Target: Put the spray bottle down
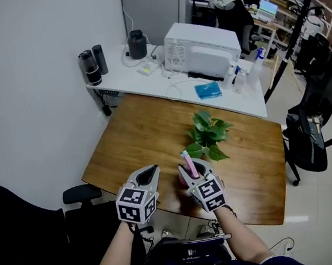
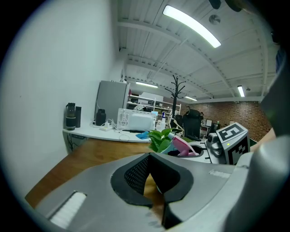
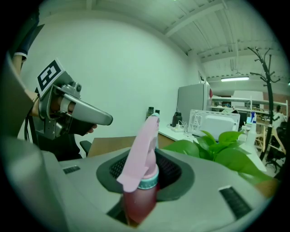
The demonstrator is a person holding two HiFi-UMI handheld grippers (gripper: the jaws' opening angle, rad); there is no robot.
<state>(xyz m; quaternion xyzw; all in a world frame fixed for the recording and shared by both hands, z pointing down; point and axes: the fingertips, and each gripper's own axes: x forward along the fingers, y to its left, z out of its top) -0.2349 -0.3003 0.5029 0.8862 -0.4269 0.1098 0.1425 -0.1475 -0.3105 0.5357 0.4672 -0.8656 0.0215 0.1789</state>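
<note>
A spray bottle point(image 1: 191, 165) with a pink trigger head and a reddish body stands upright between the jaws of my right gripper point(image 1: 194, 170), which is shut on it over the near part of the wooden table point(image 1: 136, 133). In the right gripper view the bottle point(image 3: 144, 154) fills the hollow between the pads. My left gripper point(image 1: 151, 171) hovers just left of it, jaws together with nothing in them; in its own view only wood shows past the left gripper point(image 2: 150, 157). The pink head point(image 2: 183, 146) shows at that view's right.
A green potted plant point(image 1: 209, 134) stands on the table just beyond the bottle. A white desk point(image 1: 146, 77) behind carries a white appliance point(image 1: 202, 50), black flasks point(image 1: 91, 64) and a blue packet point(image 1: 209, 90). Black office chairs point(image 1: 312, 134) stand right and at the near left point(image 1: 22, 238).
</note>
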